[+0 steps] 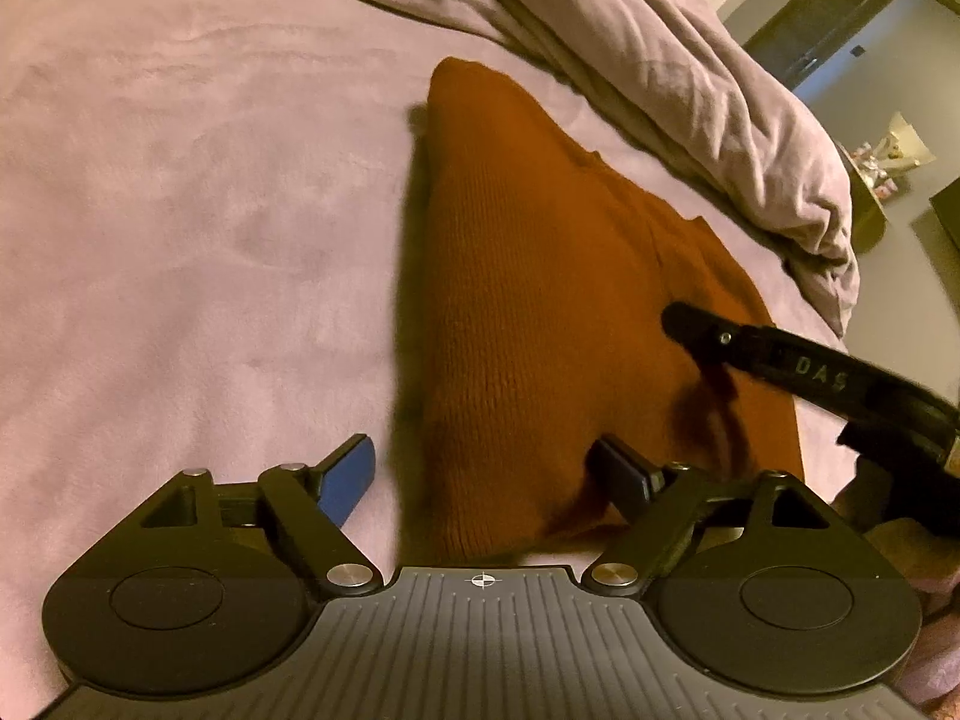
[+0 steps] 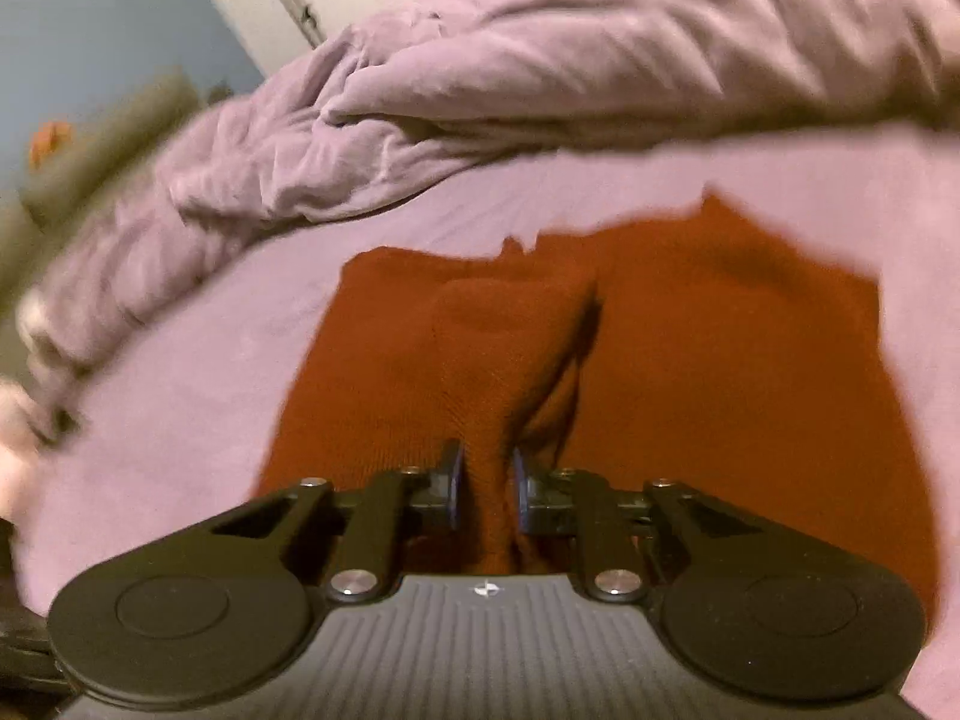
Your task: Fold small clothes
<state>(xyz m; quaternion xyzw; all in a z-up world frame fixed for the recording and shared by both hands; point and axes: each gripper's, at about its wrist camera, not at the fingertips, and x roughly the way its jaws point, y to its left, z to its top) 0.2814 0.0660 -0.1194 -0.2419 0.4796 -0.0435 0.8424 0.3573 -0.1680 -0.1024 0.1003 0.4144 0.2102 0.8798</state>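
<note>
A rust-orange knit garment (image 1: 528, 300) lies on the lilac bed sheet (image 1: 180, 210), with one part lifted into a tent. My left gripper (image 1: 486, 474) is open, its jaws wide apart with the near edge of the garment between them but not touching. My right gripper (image 2: 486, 480) is shut on a raised fold of the same garment (image 2: 690, 348) and holds it up. The right gripper's black finger (image 1: 780, 354) shows in the left wrist view, resting on the garment.
A crumpled lilac duvet (image 1: 690, 72) is heaped along the far side of the bed; it also shows in the right wrist view (image 2: 480, 78). Beyond the bed's edge are a dark doorway (image 1: 828, 18) and a small table with objects (image 1: 888, 156).
</note>
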